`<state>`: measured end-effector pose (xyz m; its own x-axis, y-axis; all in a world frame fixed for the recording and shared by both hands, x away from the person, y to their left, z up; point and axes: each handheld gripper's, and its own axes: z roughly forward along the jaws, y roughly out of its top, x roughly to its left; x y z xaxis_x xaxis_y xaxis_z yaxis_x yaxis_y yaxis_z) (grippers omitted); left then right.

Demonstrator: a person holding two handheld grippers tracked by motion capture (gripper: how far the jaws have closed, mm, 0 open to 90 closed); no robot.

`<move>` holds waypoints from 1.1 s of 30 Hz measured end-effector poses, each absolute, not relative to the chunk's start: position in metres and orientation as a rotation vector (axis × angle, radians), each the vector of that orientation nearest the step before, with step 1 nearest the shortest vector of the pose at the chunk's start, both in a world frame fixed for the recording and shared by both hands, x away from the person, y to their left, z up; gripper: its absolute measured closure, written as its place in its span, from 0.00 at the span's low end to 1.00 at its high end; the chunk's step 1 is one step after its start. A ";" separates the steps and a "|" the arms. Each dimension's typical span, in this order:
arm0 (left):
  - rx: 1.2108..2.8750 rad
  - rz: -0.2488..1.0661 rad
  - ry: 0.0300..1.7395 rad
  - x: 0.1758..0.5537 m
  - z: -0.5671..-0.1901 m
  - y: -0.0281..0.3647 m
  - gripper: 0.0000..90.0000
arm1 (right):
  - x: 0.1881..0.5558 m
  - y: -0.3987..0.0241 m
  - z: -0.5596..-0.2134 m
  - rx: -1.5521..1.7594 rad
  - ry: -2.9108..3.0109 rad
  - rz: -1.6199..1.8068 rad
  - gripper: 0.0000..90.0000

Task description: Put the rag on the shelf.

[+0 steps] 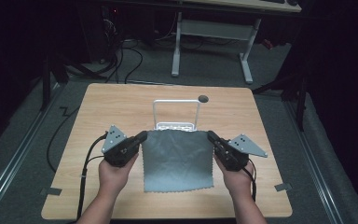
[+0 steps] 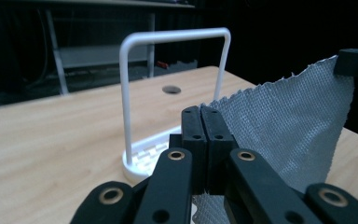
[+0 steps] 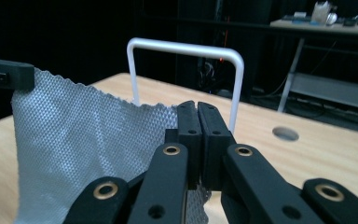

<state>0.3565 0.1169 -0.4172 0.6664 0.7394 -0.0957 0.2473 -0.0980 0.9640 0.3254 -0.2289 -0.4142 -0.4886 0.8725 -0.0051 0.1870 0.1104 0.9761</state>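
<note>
**Holding a grey cloth taut before a white rack**

The left gripper (image 1: pixel 141 136) and right gripper (image 1: pixel 211 136) each clamp their jaws on a top corner of the grey cloth (image 1: pixel 177 161). It hangs above the bench (image 1: pixel 121 100), just in front of the white rack (image 1: pixel 176 114).

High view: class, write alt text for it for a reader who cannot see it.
Two hands hold a grey cloth by its far corners, the left claw and right claw each shut on one. Just behind it on the wooden table stands a white rack.
</note>
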 end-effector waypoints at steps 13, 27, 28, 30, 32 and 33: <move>1.630 0.538 0.772 0.363 -0.385 0.121 1.00 | 0.322 -0.235 -0.381 0.997 1.708 1.443 0.99; 1.587 0.583 0.753 0.376 -0.356 0.125 1.00 | 0.336 -0.232 -0.354 0.944 1.654 1.490 0.99; 1.582 0.582 0.753 0.377 -0.355 0.125 1.00 | 0.337 -0.232 -0.353 0.942 1.655 1.489 0.99; 1.578 0.588 0.750 0.379 -0.350 0.126 1.00 | 0.339 -0.230 -0.350 0.936 1.646 1.494 0.99; 1.576 0.602 0.743 0.381 -0.346 0.126 1.00 | 0.342 -0.229 -0.347 0.935 1.639 1.494 0.99; 1.571 0.605 0.742 0.383 -0.344 0.126 1.00 | 0.344 -0.229 -0.345 0.936 1.635 1.497 0.99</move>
